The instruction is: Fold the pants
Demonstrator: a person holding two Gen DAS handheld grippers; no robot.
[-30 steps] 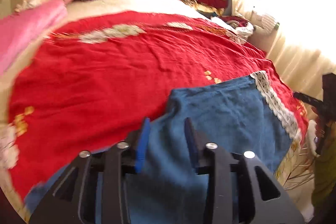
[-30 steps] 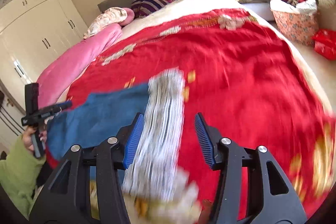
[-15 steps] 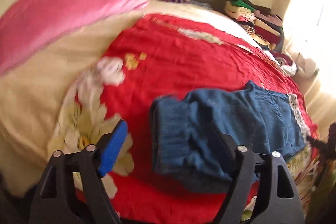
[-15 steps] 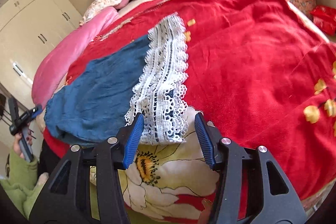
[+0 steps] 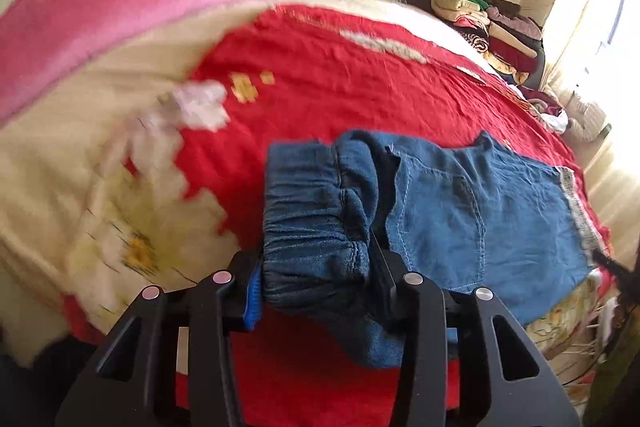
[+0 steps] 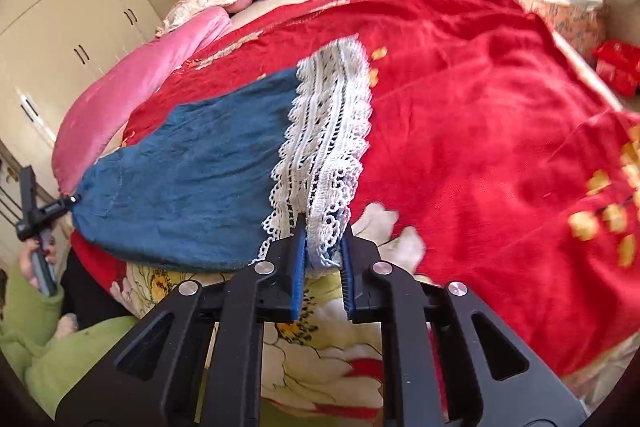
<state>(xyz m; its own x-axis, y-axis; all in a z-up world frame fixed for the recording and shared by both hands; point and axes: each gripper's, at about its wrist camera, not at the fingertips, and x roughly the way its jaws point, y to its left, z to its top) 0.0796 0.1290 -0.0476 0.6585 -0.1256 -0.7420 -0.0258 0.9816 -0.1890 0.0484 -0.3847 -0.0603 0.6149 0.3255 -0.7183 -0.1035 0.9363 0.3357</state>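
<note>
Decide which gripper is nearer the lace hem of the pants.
Right. The right gripper grips the lace hem; the left gripper holds the waistband at the opposite end.

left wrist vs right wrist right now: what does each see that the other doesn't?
Left wrist only: left hand-held gripper closed on the pants' elastic waistband.
Right wrist only: right hand-held gripper closed on the white lace hem; cream wardrobe.
Both: blue pants, red bedspread, pink blanket.
</note>
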